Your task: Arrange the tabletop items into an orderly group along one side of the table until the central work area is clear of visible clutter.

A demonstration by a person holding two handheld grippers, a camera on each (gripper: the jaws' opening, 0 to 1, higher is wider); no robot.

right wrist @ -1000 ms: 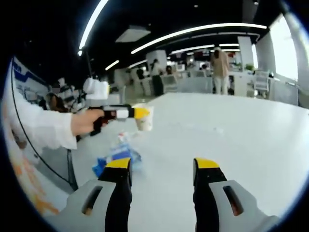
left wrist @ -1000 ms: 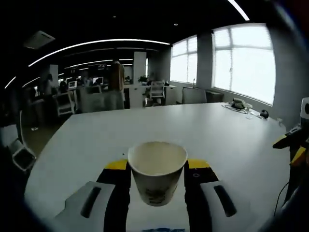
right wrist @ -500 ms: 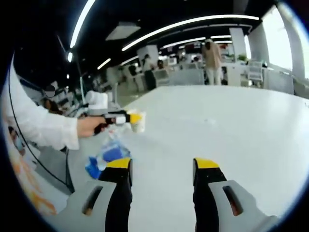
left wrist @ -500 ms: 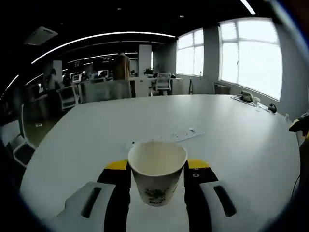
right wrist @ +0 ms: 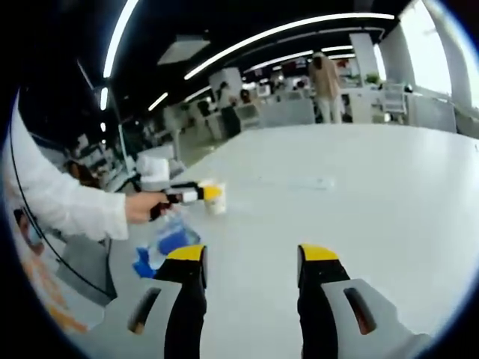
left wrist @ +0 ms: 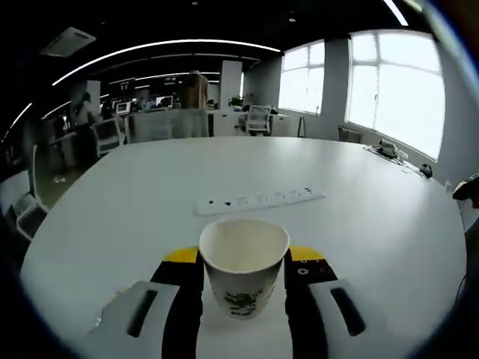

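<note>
White paper cup (left wrist: 243,265) with a green print sits low centre in the left gripper view, upright, pinched between the left gripper's (left wrist: 243,262) yellow-tipped black jaws, which press both its sides. Beyond it, mid-frame, a white power strip (left wrist: 260,200) lies on the white table (left wrist: 112,217). Right gripper (right wrist: 252,258) at bottom centre of its view: jaws spread wide, nothing between them. Blue plastic wrapper (right wrist: 163,244) lies at lower left, near a hand (right wrist: 144,207).

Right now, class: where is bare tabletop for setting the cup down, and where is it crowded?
Bare: the table between the paper cup and power strip, and beyond the strip. Crowded: the near edge beside the blue packets, by the left gripper.
</note>
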